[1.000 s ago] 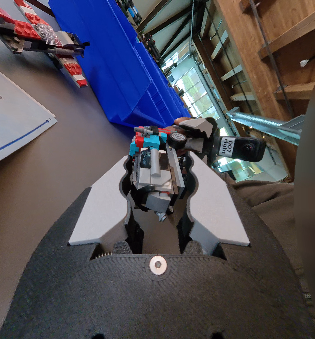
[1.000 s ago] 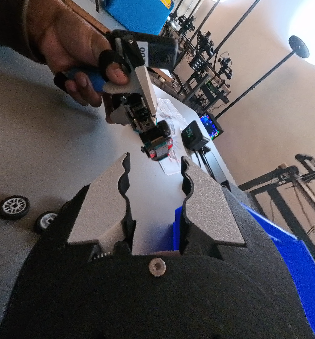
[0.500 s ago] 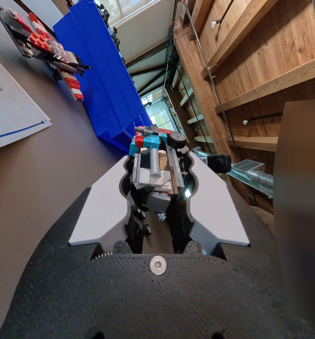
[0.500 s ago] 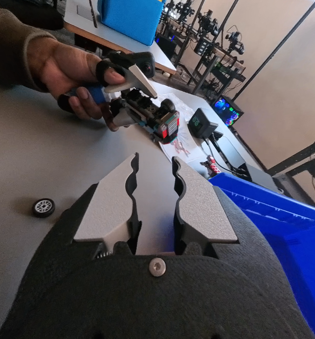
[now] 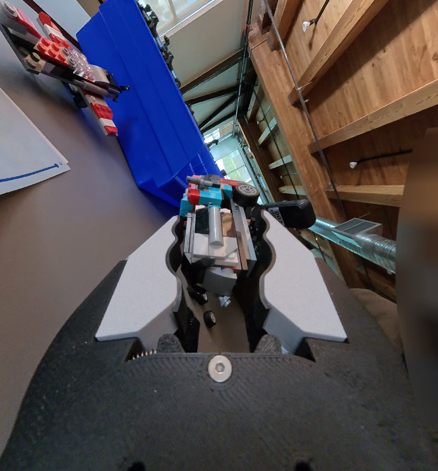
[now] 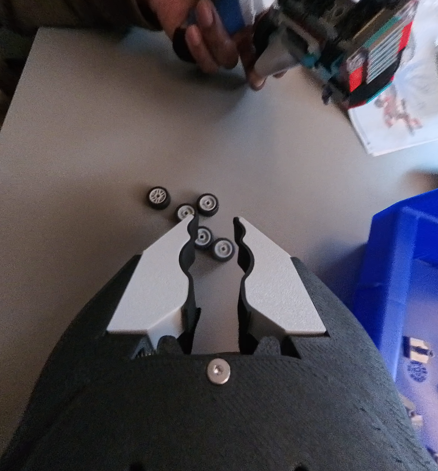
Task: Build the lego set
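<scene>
Left gripper pinches the brick car, lifted off the table. Right gripper, earlier facing the car, has narrowed and now hangs spread, empty, over loose wheels beside the blue bin.

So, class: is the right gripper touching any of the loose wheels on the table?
Cannot tell. In the right wrist view the right gripper is open above the loose wheels; two show between its fingers, height unclear.

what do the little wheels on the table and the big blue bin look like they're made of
Loose wheels: probably matte black rubber tyres on light grey moulded plastic hubs. Blue bin: apparently rigid moulded plastic, smooth and slightly glossy, with uniform colour and ribbed walls.
</scene>
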